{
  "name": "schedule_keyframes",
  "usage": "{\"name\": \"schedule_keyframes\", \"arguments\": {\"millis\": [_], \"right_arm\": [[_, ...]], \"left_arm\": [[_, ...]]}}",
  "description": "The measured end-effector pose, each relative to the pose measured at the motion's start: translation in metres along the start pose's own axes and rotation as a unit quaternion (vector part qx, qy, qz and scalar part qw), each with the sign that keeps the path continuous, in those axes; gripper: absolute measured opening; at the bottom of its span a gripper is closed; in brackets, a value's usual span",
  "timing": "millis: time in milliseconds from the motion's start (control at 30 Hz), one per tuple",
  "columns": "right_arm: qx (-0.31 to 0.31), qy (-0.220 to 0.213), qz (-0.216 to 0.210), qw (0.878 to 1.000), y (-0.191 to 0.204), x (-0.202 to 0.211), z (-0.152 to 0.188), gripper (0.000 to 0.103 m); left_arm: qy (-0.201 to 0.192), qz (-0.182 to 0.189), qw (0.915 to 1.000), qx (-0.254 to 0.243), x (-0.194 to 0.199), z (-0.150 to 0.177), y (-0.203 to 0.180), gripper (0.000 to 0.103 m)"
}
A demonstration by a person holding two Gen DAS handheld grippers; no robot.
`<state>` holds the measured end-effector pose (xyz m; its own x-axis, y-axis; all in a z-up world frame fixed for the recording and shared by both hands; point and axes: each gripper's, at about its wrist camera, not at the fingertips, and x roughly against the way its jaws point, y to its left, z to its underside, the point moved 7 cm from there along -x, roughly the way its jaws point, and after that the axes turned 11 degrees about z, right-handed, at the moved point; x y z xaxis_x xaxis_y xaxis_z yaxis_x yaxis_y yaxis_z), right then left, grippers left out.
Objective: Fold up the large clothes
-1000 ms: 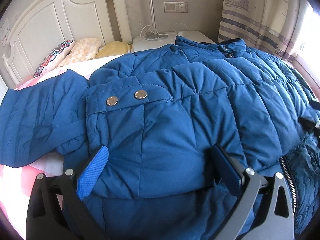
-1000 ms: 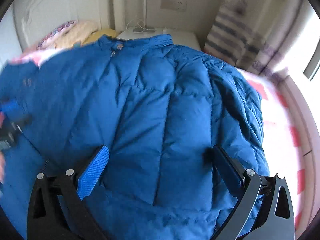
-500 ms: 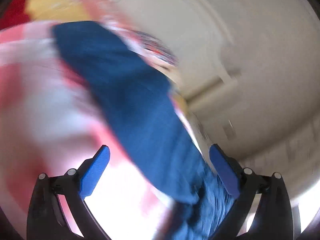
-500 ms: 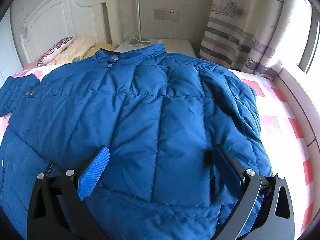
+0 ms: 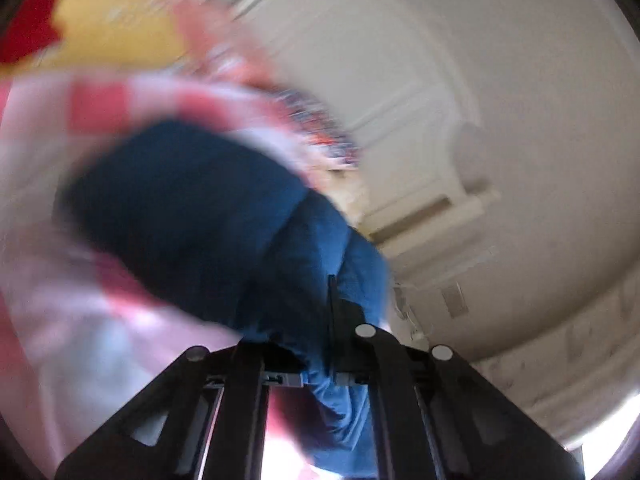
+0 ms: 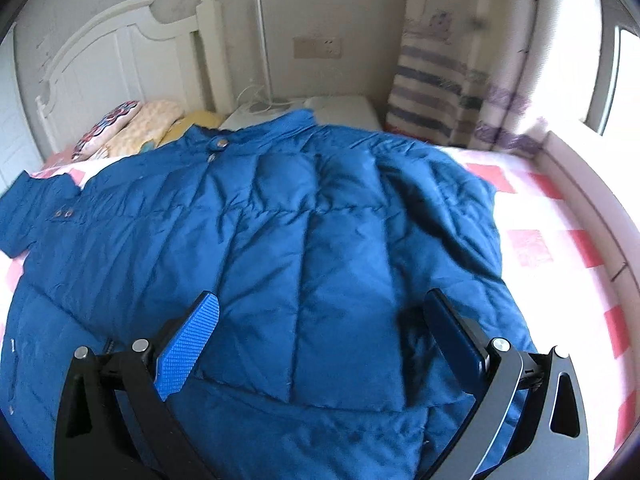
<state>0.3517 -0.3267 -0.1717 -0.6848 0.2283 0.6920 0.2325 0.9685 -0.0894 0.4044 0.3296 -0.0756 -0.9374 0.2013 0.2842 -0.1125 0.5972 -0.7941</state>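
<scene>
A large blue puffer jacket [image 6: 304, 248] lies spread on the bed, collar toward the headboard, its left sleeve [image 6: 28, 220] sticking out to the left. My right gripper [image 6: 320, 320] is open and empty, hovering just above the jacket's lower body. The left wrist view is tilted and blurred: my left gripper [image 5: 308, 360] is shut on a fold of the blue sleeve [image 5: 208, 216], which stretches away from the jaws over the pink checked sheet [image 5: 80, 320].
The pink checked bed sheet [image 6: 560, 248] lies bare to the right of the jacket. Pillows [image 6: 136, 128] and a white headboard [image 6: 120, 64] stand at the back left, a white nightstand [image 6: 320, 108] behind the collar, and a striped curtain [image 6: 448, 92] at the back right.
My left gripper swung off the jacket body, rolled sideways toward the sleeve, and closed on it. My right gripper pulled back a little and stayed open.
</scene>
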Motion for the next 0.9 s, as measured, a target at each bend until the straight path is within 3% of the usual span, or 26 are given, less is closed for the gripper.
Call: {"name": "schedule_keyframes", "arguments": {"millis": [100, 167, 267, 300, 333, 400, 467, 500, 533, 600, 667, 700, 767, 800, 867, 900], "right_arm": [[-0.005, -0.011, 0.041, 0.999, -0.006, 0.004, -0.002, 0.098], [-0.008, -0.018, 0.064, 0.998, -0.01, 0.006, -0.002, 0.098], [-0.013, -0.024, 0.085, 0.996, -0.015, 0.008, -0.002, 0.098], [-0.015, -0.023, 0.084, 0.996, -0.016, 0.008, -0.002, 0.098], [-0.019, -0.02, 0.081, 0.996, -0.017, 0.007, -0.001, 0.098], [-0.029, -0.013, 0.079, 0.996, -0.022, 0.004, -0.001, 0.098], [-0.037, -0.007, 0.071, 0.997, -0.025, 0.002, 0.0, 0.098], [-0.039, -0.005, 0.07, 0.997, -0.025, 0.001, 0.0, 0.098], [-0.039, -0.001, 0.069, 0.997, -0.024, 0.0, 0.0, 0.098], [-0.036, 0.008, 0.067, 0.997, -0.023, -0.003, 0.001, 0.098], [-0.032, 0.014, 0.067, 0.997, -0.021, -0.005, 0.002, 0.098], [-0.031, 0.014, 0.067, 0.997, -0.02, -0.005, 0.003, 0.098], [-0.031, 0.015, 0.066, 0.997, -0.02, -0.006, 0.003, 0.098], [-0.031, 0.015, 0.066, 0.997, -0.02, -0.006, 0.003, 0.098], [-0.029, 0.014, 0.067, 0.997, -0.019, -0.005, 0.003, 0.098], [-0.028, 0.013, 0.066, 0.997, -0.018, -0.004, 0.003, 0.098]], "left_arm": [[0.023, 0.042, 0.9943, -0.095, -0.007, 0.042, -0.084, 0.005], [0.069, 0.07, 0.9788, -0.18, -0.02, 0.09, -0.147, 0.005], [0.135, 0.078, 0.9407, -0.301, -0.042, 0.175, -0.216, 0.005], [0.156, 0.076, 0.9211, -0.348, -0.05, 0.21, -0.233, 0.005], [0.181, 0.07, 0.8943, -0.403, -0.059, 0.253, -0.248, 0.007], [0.223, 0.061, 0.8602, -0.455, -0.074, 0.313, -0.254, 0.01], [0.306, 0.049, 0.8157, -0.489, -0.089, 0.382, -0.244, 0.023], [0.334, 0.041, 0.7993, -0.498, -0.095, 0.402, -0.237, 0.039], [0.351, 0.026, 0.7816, -0.515, -0.099, 0.422, -0.226, 0.061], [0.341, 0.012, 0.7578, -0.556, -0.101, 0.434, -0.21, 0.076], [0.332, 0.005, 0.7385, -0.587, -0.093, 0.441, -0.212, 0.079], [0.332, 0.006, 0.7393, -0.586, -0.089, 0.439, -0.215, 0.079], [0.313, 0.013, 0.762, -0.567, -0.072, 0.418, -0.228, 0.079], [0.295, 0.025, 0.7793, -0.552, -0.057, 0.405, -0.235, 0.08], [0.26, 0.057, 0.8095, -0.523, -0.033, 0.382, -0.242, 0.092], [0.236, 0.056, 0.8221, -0.515, -0.026, 0.367, -0.245, 0.101]]}}
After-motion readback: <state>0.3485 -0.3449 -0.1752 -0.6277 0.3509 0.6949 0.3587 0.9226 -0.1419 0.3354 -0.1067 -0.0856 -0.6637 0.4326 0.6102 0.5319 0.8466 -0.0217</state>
